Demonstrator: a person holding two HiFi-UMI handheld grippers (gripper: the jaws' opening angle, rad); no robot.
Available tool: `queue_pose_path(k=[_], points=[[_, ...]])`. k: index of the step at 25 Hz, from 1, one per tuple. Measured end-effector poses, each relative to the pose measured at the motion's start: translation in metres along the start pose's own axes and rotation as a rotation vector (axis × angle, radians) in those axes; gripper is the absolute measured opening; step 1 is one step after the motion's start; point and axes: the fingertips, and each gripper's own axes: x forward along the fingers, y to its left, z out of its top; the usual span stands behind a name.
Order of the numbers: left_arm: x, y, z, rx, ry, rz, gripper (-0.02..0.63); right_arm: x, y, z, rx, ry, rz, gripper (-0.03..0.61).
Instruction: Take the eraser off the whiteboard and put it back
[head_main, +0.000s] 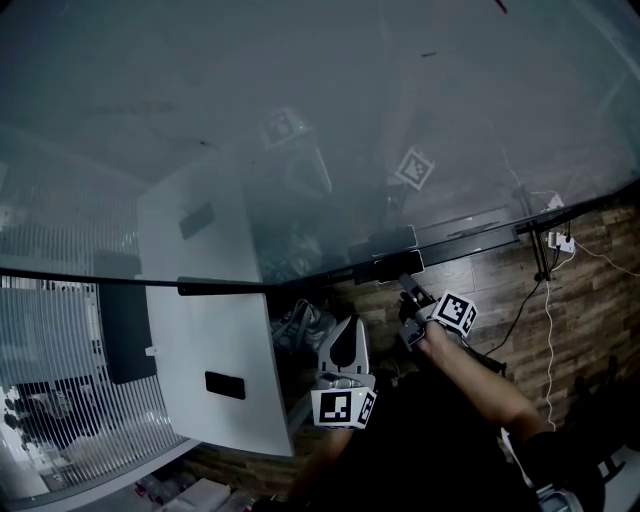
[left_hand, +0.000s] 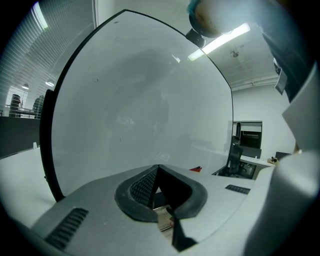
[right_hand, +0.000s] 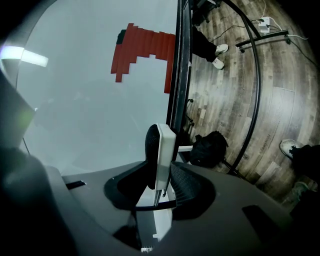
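— Where's the eraser (right_hand: 161, 142)?
— Between the jaws of the right claw (right_hand: 162, 174), pinched edge-on. Its felt faces the whiteboard (right_hand: 90, 100) on the claw's left, and most of it sticks out past the tips.
— And the left claw (left_hand: 157, 170)?
— Pressed together on nothing, facing the board.
— The risk?
— I'd say that short hold: a sideways tug could pivot the eraser loose, or drag its felt across the red marking (right_hand: 145, 47) ahead.

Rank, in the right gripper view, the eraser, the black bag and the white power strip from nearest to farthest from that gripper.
1. eraser, upright between the jaws.
2. black bag, on the floor just beyond, to the right.
3. white power strip, far off on the floor, top right.
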Motion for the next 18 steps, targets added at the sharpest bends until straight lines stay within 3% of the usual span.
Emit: queue_pose_path(k=[18], points=[[-0.0087,0.0016,0.0051,0.006,-0.013,-0.013,0.002,-0.0071,0.0091,-0.0073,-0.046,-0.008,0.017,0.130]])
